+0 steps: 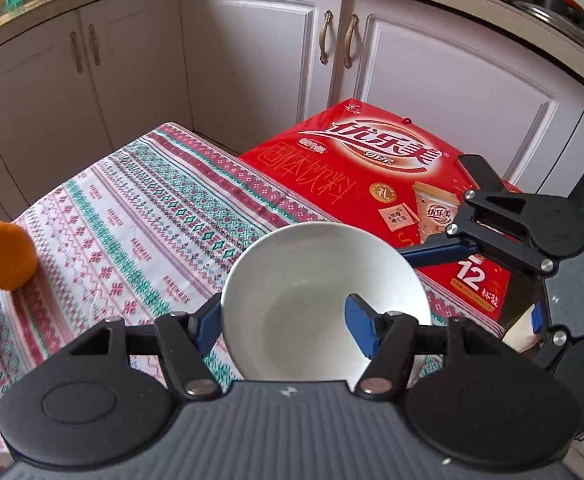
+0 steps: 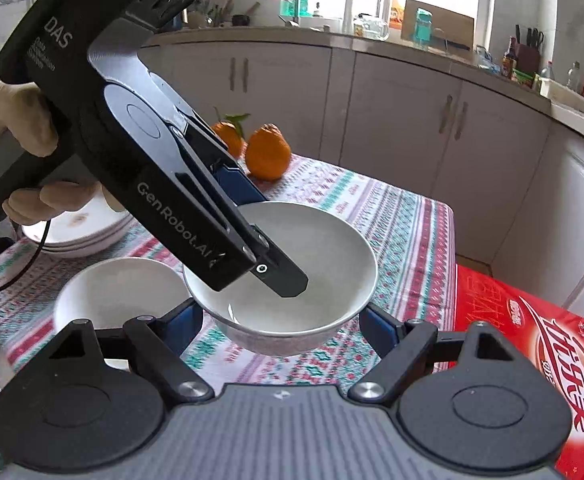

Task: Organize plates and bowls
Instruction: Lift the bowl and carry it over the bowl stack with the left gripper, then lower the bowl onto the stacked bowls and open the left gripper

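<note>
Two white bowls: our left gripper (image 1: 287, 322) is clamped on the rim of one bowl (image 2: 292, 272), lifted over the patterned tablecloth (image 2: 404, 224). Second bowl (image 2: 119, 296) sits beside it. Our right gripper (image 2: 281, 326) is spread wide, gripping nothing. Stacked plates (image 2: 83, 236) behind.

We see one bowl (image 2: 279, 276) beside another bowl (image 2: 115, 296) on the table (image 2: 404, 232). Stacked plates (image 2: 79, 236) lie behind them. Two oranges (image 2: 267, 152) sit farther back; a drink carton (image 2: 532, 344) stands right of the table.
</note>
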A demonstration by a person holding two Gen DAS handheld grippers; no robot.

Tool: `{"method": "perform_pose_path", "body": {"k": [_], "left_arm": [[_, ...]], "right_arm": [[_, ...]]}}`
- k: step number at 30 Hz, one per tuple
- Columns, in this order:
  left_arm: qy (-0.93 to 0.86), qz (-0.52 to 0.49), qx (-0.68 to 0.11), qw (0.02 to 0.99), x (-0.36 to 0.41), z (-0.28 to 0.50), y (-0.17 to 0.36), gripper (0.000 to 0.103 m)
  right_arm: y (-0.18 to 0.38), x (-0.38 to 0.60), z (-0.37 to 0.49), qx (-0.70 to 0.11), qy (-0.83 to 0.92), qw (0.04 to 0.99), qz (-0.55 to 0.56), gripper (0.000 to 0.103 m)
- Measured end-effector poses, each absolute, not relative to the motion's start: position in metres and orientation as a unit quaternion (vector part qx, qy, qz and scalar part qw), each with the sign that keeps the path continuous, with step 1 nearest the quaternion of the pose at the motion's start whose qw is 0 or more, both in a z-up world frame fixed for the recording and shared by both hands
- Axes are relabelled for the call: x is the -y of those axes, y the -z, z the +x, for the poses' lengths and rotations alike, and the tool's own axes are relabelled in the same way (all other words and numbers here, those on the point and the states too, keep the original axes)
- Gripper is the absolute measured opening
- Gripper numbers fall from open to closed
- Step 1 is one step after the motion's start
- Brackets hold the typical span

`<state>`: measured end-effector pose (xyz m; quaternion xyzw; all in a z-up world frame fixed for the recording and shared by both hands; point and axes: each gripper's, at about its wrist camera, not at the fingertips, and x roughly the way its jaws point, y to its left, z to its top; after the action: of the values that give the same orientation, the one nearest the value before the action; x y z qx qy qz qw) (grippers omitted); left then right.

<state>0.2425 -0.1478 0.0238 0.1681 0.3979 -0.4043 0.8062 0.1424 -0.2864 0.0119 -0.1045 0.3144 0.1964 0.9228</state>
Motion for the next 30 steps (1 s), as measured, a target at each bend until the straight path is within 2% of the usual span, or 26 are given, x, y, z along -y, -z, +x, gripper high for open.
{"method": "perform_pose_path", "body": {"k": [7, 30], "left_arm": [[0.395, 0.165, -0.384, 0.818, 0.126, 0.220, -0.036, 0.068], [0.353, 0.133, -0.404, 0.834, 0.061, 0.189, -0.023, 0.068]], "right_arm": [[-0.025, 0.268, 0.124, -0.301, -0.212, 0.923, -0.111, 0.088], [-0.018, 0.217, 0.107, -0.313, -0.272, 0.903, -0.110, 0.088]]}}
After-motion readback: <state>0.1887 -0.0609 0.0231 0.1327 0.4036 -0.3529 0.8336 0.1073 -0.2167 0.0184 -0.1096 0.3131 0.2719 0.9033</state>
